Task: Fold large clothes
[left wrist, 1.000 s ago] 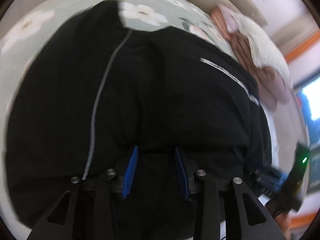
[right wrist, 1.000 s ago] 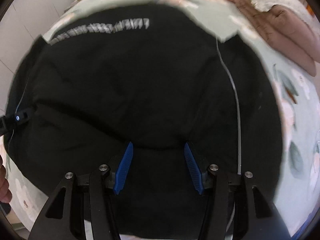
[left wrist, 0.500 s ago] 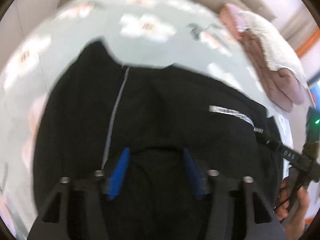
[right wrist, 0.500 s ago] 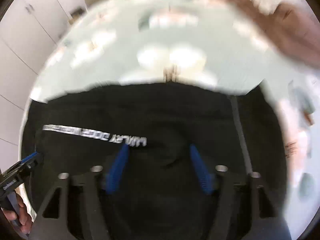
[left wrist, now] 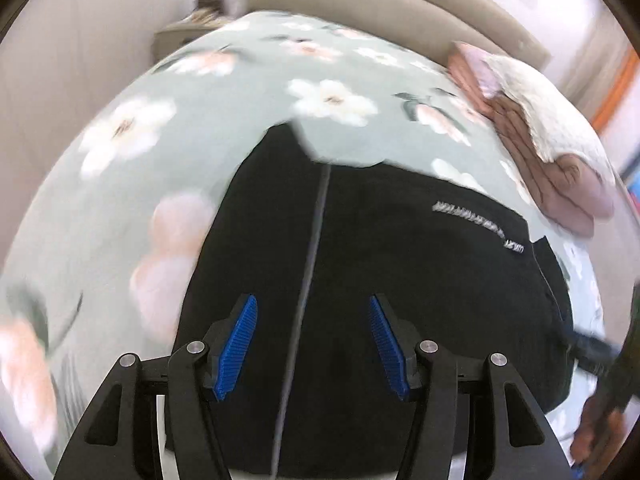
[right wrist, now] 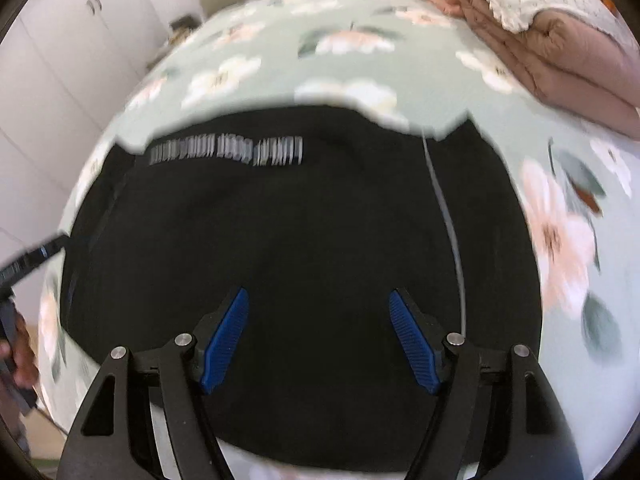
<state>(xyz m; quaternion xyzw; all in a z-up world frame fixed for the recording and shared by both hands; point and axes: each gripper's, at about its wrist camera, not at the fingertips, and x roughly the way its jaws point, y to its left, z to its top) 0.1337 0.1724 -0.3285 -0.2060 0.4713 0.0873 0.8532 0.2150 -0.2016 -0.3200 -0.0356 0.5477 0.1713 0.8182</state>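
Note:
A black garment (left wrist: 400, 260) lies folded on a pale green floral bed sheet (left wrist: 200, 112). It has a thin grey stripe (left wrist: 316, 232) and a line of white lettering (left wrist: 476, 220). My left gripper (left wrist: 312, 300) hangs open above its near part, with nothing between the blue pads. In the right wrist view the same garment (right wrist: 320, 208) fills the middle, lettering (right wrist: 226, 152) at the far left, stripe (right wrist: 444, 208) on the right. My right gripper (right wrist: 318, 292) is open over it and holds nothing.
A folded pink quilt under a white blanket (left wrist: 560, 176) lies at the bed's far right, quilt (right wrist: 560, 52). White cupboards (right wrist: 60, 40) stand to the left. A hand (right wrist: 20, 356) with the other gripper shows at the left edge.
Both grippers' jaws stand wider than a second ago and have let go of the cloth. Both have risen and drawn back, so more of the bed shows around the garment.

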